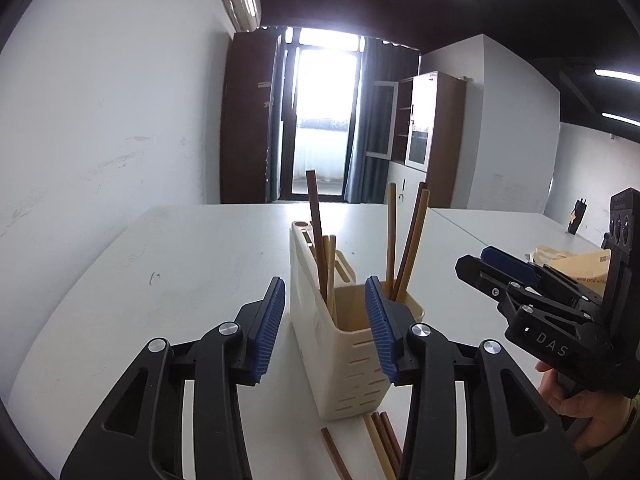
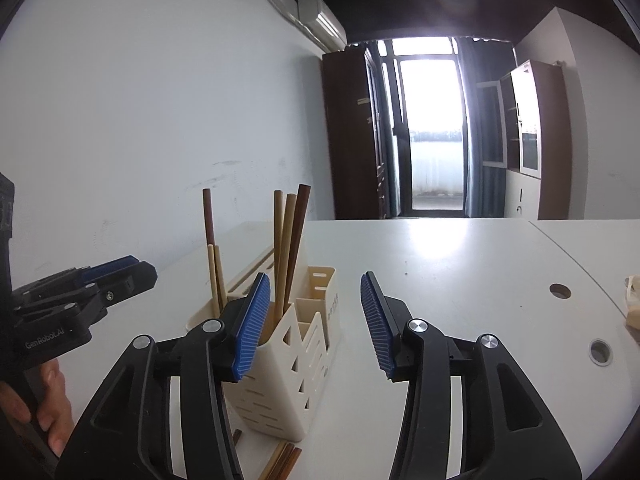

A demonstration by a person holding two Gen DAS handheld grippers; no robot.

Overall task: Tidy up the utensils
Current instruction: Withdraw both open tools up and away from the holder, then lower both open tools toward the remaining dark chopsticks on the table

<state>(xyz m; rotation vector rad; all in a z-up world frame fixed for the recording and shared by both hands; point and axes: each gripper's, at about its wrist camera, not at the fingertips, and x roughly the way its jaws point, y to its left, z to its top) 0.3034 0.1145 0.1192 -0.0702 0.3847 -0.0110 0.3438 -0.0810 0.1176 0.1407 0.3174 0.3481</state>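
A cream slotted utensil holder (image 1: 352,356) stands on the white table (image 1: 192,264); it also shows in the right wrist view (image 2: 288,368). Several brown and tan chopsticks (image 1: 404,240) stand upright in it (image 2: 286,248). More loose chopsticks (image 1: 380,440) lie on the table at its near foot (image 2: 280,460). My left gripper (image 1: 326,328) is open and empty, just in front of the holder. My right gripper (image 2: 314,320) is open and empty, beside the holder's right; it shows in the left wrist view (image 1: 480,264).
A cardboard box (image 1: 580,268) sits on the table at the right. The table has round cable holes (image 2: 560,291). A white wall runs along the left. Cabinets (image 1: 432,136) and a bright glass door (image 1: 320,120) stand at the back.
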